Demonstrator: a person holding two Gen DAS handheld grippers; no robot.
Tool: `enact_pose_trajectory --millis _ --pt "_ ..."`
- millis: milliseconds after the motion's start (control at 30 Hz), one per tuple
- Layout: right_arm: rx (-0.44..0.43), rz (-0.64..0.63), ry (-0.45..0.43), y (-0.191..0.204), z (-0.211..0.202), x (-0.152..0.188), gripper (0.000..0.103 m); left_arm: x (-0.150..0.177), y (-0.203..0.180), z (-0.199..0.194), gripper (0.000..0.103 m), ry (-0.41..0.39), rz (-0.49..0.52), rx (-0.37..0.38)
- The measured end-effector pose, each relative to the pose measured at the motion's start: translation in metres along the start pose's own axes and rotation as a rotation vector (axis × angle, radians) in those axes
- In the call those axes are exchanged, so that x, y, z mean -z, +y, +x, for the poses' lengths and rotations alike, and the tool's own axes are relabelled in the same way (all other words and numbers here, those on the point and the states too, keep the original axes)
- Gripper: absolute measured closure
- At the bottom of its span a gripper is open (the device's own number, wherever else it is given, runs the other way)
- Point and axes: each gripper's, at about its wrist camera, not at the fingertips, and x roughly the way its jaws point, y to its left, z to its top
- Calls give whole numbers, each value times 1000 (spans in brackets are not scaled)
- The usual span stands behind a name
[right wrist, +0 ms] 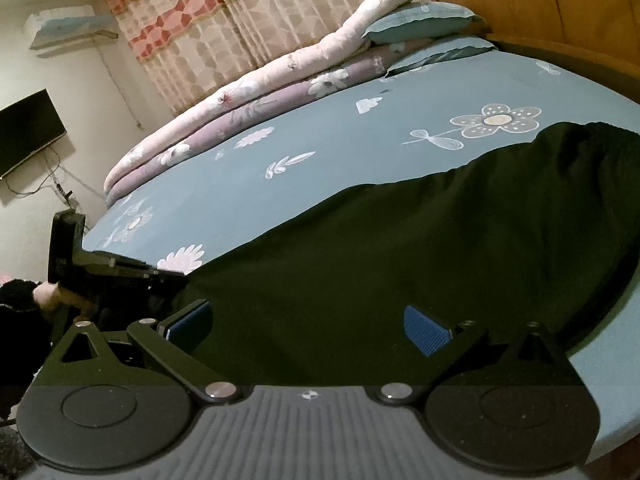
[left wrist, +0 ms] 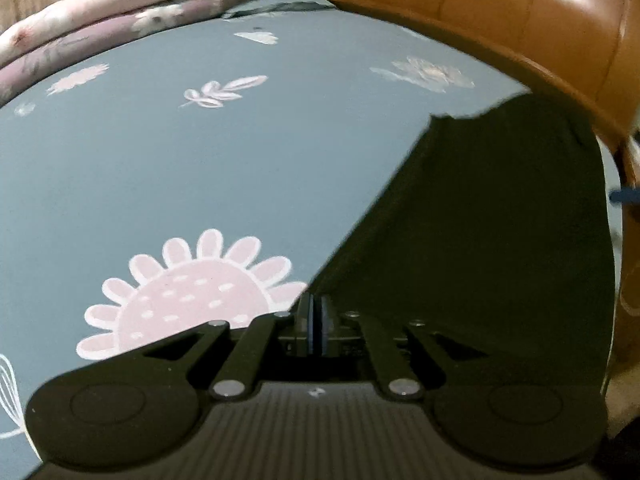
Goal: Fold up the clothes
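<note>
A black garment (right wrist: 400, 248) lies spread on a blue flower-print bed sheet (right wrist: 320, 148). In the left wrist view it (left wrist: 480, 220) fills the right half, its edge running diagonally to the fingers. My left gripper (left wrist: 318, 326) is shut on the black garment's corner, low on the sheet (left wrist: 160, 168). It also shows at the left of the right wrist view (right wrist: 120, 268), at the garment's near-left corner. My right gripper (right wrist: 308, 328) is open, its blue pads (right wrist: 426, 328) spread just above the garment's near edge, holding nothing.
A folded pink and purple quilt (right wrist: 240, 100) and blue pillows (right wrist: 420, 20) lie along the far side of the bed. A brown headboard (left wrist: 520, 20) curves at the right. Curtains (right wrist: 240, 12), a wall TV (right wrist: 28, 132) and an air conditioner (right wrist: 68, 28) are beyond.
</note>
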Motion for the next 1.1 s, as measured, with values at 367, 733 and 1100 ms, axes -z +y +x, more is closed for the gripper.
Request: enact_pose_trajectory --millis 367,733,1100 --pt "-19 -18 14 2 7 -3 0 -4 -44 -22 94 20 87 189" --pt "-12 -10 23 -9 14 -5 0 7 -16 -15 99 58 18 -82" --pt "79 -80 70 -16 29 -10 0 -60 -102 55 82 -11 88 270"
